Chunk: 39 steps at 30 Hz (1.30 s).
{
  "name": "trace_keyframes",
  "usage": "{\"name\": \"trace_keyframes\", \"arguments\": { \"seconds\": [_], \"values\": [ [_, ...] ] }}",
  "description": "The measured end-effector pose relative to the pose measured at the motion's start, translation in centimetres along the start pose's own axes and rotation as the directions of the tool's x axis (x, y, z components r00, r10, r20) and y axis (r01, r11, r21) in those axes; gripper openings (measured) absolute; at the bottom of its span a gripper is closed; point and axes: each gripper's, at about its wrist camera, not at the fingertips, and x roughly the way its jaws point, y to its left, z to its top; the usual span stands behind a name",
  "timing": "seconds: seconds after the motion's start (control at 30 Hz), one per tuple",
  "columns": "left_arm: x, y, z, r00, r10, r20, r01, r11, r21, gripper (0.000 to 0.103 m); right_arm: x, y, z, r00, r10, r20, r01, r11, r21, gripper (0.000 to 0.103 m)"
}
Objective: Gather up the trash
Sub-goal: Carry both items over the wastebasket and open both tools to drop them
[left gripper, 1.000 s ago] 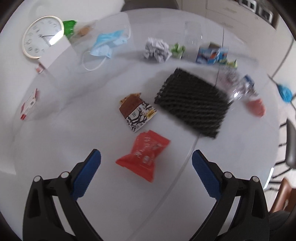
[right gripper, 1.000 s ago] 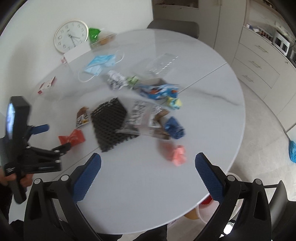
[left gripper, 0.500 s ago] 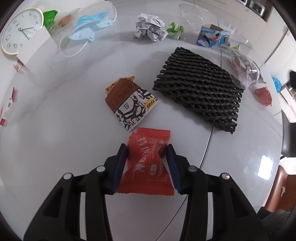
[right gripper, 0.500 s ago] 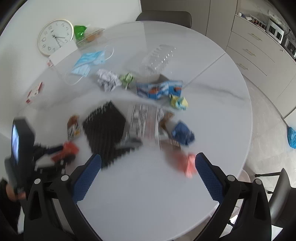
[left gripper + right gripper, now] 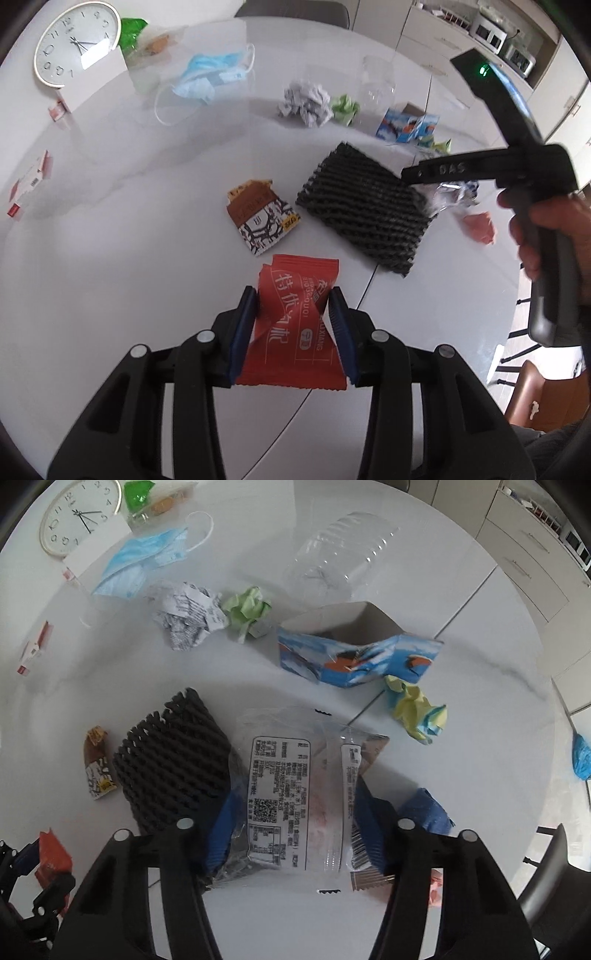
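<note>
1. Both grippers were wide apart a second ago, and now each one has squeezed in on a piece of trash.
2. The left gripper (image 5: 291, 325) is clamped on the red wrapper (image 5: 295, 332); its blue pads press both sides and the wrapper is pinched in the middle.
3. The right gripper (image 5: 291, 830) has just been closing, and its blue fingers now sit on both sides of the clear plastic bag (image 5: 291, 797) with black writing on it. The bag bunches up between them.
4. The black foam net (image 5: 364, 218) lies flat on the white table (image 5: 110, 277). It is the thing to find the others by.
5. The clear bag lies partly over one edge of the net.
6. The red wrapper is near the net, on the side closer to the left camera.
7. A small brown and white wrapper (image 5: 260, 214) lies just beside the net.
8. A blue and white carton (image 5: 354, 653) is past the net, with a yellow paper ball (image 5: 417, 712) next to it.
9. A grey paper ball (image 5: 188, 616) touches a green paper ball (image 5: 247, 609), farther from the net.
10. A blue face mask (image 5: 144, 561) and a round clock (image 5: 77, 517) are well apart from the net, at the far edge.
11. A hand (image 5: 546, 236) holds the right gripper's handle.
</note>
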Motion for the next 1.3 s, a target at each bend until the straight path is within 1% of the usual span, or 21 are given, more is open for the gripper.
{"name": "trace_keyframes", "arguments": {
  "seconds": [0.1, 0.17, 0.27, 0.33, 0.4, 0.43, 0.5, 0.57, 0.67, 0.77, 0.8, 0.83, 0.9, 0.93, 0.97, 1.0, 1.03, 1.07, 1.17, 1.2, 1.3],
  "values": [
    [-0.8, -0.2, 0.5, 1.0, -0.001, 0.018, 0.001, 1.0, -0.003, 0.04, -0.8, -0.2, 0.0, 0.998, 0.059, 0.016, -0.059, 0.998, 0.02, 0.047],
    [-1.5, -0.4, 0.9, 0.999, 0.007, 0.034, -0.007, 1.0, 0.003, 0.04, -2.0, -0.9, -0.3, 0.992, 0.123, 0.041, -0.125, 0.991, 0.053, 0.046],
    [-2.0, -1.2, 1.8, 0.999, 0.004, 0.048, -0.005, 1.0, 0.013, 0.04, -4.7, -2.4, -1.3, 0.972, 0.211, 0.102, -0.221, 0.971, 0.096, 0.046],
    [-2.4, -2.3, 2.3, 0.998, -0.005, 0.056, 0.003, 1.0, 0.027, 0.04, -7.1, -4.2, -2.7, 0.952, 0.263, 0.156, -0.283, 0.951, 0.124, 0.046],
    [-2.9, -4.0, 2.8, 0.998, -0.024, 0.064, 0.02, 0.998, 0.058, 0.04, -9.4, -6.4, -4.5, 0.944, 0.261, 0.203, -0.292, 0.946, 0.14, 0.046],
    [-3.0, -4.8, 3.0, 0.997, -0.032, 0.068, 0.027, 0.997, 0.072, 0.04, -11.0, -8.3, -6.0, 0.946, 0.23, 0.228, -0.269, 0.95, 0.157, 0.046],
    [-3.2, -6.8, 3.4, 0.996, -0.056, 0.074, 0.048, 0.993, 0.113, 0.04, -12.3, -10.7, -8.1, 0.954, 0.177, 0.244, -0.227, 0.955, 0.193, 0.046],
    [-3.4, -9.5, 3.9, 0.993, -0.088, 0.076, 0.074, 0.984, 0.163, 0.04, -13.4, -14.4, -11.5, 0.967, 0.095, 0.235, -0.155, 0.955, 0.254, 0.048],
    [-3.3, -13.6, 4.5, 0.99, -0.127, 0.069, 0.108, 0.966, 0.235, 0.04, -12.9, -19.2, -16.0, 0.984, -0.041, 0.175, -0.018, 0.947, 0.321, 0.049],
    [-3.4, -18.6, 4.8, 0.983, -0.178, 0.055, 0.151, 0.936, 0.319, 0.04, -11.1, -23.4, -20.3, 0.986, -0.139, 0.087, 0.096, 0.921, 0.378, 0.049],
    [-3.4, -19.8, 4.7, 0.981, -0.189, 0.051, 0.161, 0.927, 0.339, 0.04, -10.5, -24.4, -21.2, 0.987, -0.15, 0.063, 0.114, 0.914, 0.39, 0.049],
    [-3.4, -21.7, 4.6, 0.978, -0.203, 0.044, 0.173, 0.912, 0.372, 0.04, -9.4, -26.0, -22.6, 0.987, -0.157, 0.023, 0.134, 0.903, 0.409, 0.05],
    [-3.1, -24.7, 4.5, 0.975, -0.221, 0.023, 0.191, 0.887, 0.421, 0.04, -8.3, -27.7, -24.0, 0.987, -0.162, -0.014, 0.152, 0.887, 0.435, 0.057],
    [-2.8, -26.7, 4.3, 0.973, -0.229, 0.008, 0.201, 0.868, 0.454, 0.04, -7.3, -29.0, -25.0, 0.986, -0.163, -0.04, 0.164, 0.88, 0.445, 0.061],
    [-2.6, -28.1, 4.2, 0.971, -0.238, -0.003, 0.211, 0.854, 0.475, 0.04, -6.8, -29.7, -25.5, 0.985, -0.165, -0.05, 0.17, 0.876, 0.45, 0.067],
    [-2.3, -29.4, 4.0, 0.969, -0.248, -0.015, 0.223, 0.841, 0.492, 0.04, -6.5, -30.3, -25.8, 0.984, -0.168, -0.058, 0.176, 0.874, 0.454, 0.07],
    [-1.9, -31.0, 3.9, 0.965, -0.26, -0.036, 0.241, 0.825, 0.512, 0.04, -6.3, -31.0, -26.1, 0.983, -0.175, -0.064, 0.184, 0.87, 0.457, 0.077],
    [-1.6, -32.3, 3.7, 0.961, -0.27, -0.052, 0.256, 0.812, 0.525, 0.04, -6.4, -31.5, -26.3, 0.981, -0.186, -0.063, 0.194, 0.866, 0.461, 0.084],
    [-0.3, -36.4, 3.0, 0.952, -0.287, -0.104, 0.295, 0.778, 0.556, 0.04, -7.6, -32.8, -27.0, 0.974, -0.222, -0.037, 0.212, 0.852, 0.478, 0.097],
    [0.2, -37.9, 2.8, 0.948, -0.292, -0.124, 0.309, 0.765, 0.565, 0.04, -8.1, -33.4, -27.0, 0.973, -0.231, -0.026, 0.214, 0.847, 0.486, 0.098],
    [1.4, -40.7, 2.2, 0.94, -0.299, -0.166, 0.339, 0.744, 0.576, 0.041, -10.4, -35.1, -28.1, 0.967, -0.255, -0.005, 0.222, 0.829, 0.513, 0.1]
  ]
}}
